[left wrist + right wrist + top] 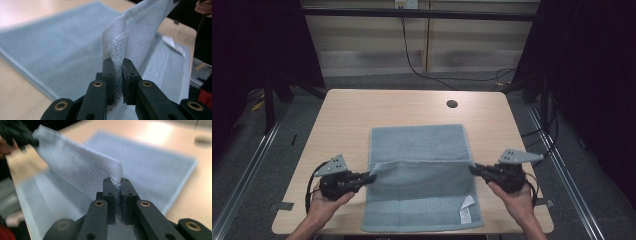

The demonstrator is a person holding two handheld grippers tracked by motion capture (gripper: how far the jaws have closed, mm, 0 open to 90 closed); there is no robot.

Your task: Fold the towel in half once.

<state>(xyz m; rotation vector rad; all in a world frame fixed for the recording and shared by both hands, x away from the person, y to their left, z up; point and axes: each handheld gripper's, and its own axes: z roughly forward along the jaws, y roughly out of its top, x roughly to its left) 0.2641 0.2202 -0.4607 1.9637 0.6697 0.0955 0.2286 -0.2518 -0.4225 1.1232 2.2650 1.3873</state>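
A light blue towel (pixel 418 142) lies on the wooden table (pixel 347 107), with one edge lifted into a raised fold across its middle. My left gripper (pixel 372 176) is shut on the left corner of that lifted towel edge (pixel 117 47). At the opposite side my right gripper (pixel 472 169) is shut on the right corner of the same towel edge (pixel 110 170). The cloth hangs stretched between both grippers above the flat part of the towel (pixel 50 50). A white care label (pixel 466 212) shows at the towel's near right corner.
A round cable hole (pixel 452 104) sits in the table's far right part. Black cables (pixel 412 60) run over the floor behind the table. Bare wood lies left and right of the towel. The table's near edge is just below my hands.
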